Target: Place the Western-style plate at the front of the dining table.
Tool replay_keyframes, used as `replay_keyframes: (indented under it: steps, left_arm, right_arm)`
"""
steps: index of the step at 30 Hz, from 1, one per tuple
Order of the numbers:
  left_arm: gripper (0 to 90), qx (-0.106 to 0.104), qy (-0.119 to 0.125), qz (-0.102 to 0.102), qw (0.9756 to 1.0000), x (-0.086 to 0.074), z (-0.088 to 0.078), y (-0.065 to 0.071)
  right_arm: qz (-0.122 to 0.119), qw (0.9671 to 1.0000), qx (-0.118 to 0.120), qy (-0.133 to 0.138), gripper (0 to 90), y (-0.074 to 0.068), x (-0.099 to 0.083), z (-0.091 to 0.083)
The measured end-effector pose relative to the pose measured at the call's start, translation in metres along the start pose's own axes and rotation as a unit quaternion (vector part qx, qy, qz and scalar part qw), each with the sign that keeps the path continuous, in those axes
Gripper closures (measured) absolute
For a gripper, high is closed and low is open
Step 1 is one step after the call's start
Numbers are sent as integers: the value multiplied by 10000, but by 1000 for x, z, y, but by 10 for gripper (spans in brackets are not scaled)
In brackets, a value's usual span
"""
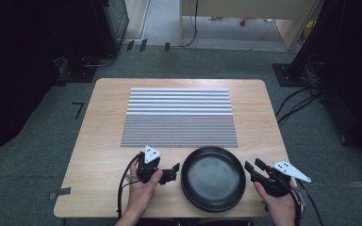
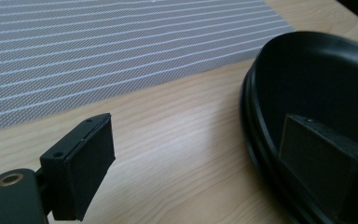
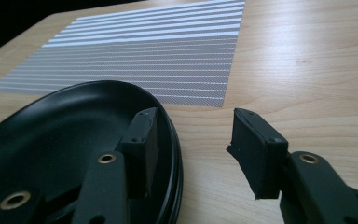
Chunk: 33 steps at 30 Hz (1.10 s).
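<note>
A black round plate [image 1: 213,178] lies on the wooden table [image 1: 99,136] near its front edge; it looks like two plates stacked, judging by the doubled rim [image 2: 254,135]. My left gripper [image 1: 173,172] is open at the plate's left rim, one jaw over the rim and the other over bare wood. My right gripper [image 1: 253,166] is open at the plate's right rim [image 3: 175,154], with its left jaw above the plate and its right jaw over the table. Neither gripper holds anything. A grey and white striped mat [image 1: 179,117] lies beyond the plate.
The mat [image 3: 140,60] covers the table's middle. Bare wood [image 2: 168,140] lies between mat and plate. Dark stands and cables [image 1: 301,94] sit on the carpet around the table.
</note>
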State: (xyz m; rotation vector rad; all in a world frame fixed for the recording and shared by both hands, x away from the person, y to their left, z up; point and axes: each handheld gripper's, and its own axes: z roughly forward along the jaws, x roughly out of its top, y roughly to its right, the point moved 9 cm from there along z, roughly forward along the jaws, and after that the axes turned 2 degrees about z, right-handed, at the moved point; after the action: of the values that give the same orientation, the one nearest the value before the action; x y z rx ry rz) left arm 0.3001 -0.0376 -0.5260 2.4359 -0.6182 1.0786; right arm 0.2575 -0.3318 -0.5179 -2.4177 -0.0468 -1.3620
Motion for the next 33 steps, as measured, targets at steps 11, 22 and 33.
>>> replay_keyframes:
  steps: [11, 22, 33]
  left_arm:
    - [99, -179, -19, 63, 9998, -2, 12, 20]
    - [172, -461, -151, 120, 9987, -13, 13, 35]
    - [394, -611, -293, -46, 9977, -23, 12, 36]
  right_arm:
    - [212, 9993, 130, -284, 574, -7, -8, 2]
    - [434, 9972, 225, -558, 742, -11, -18, 8]
    - [584, 9957, 115, -703, 836, -9, -26, 11]
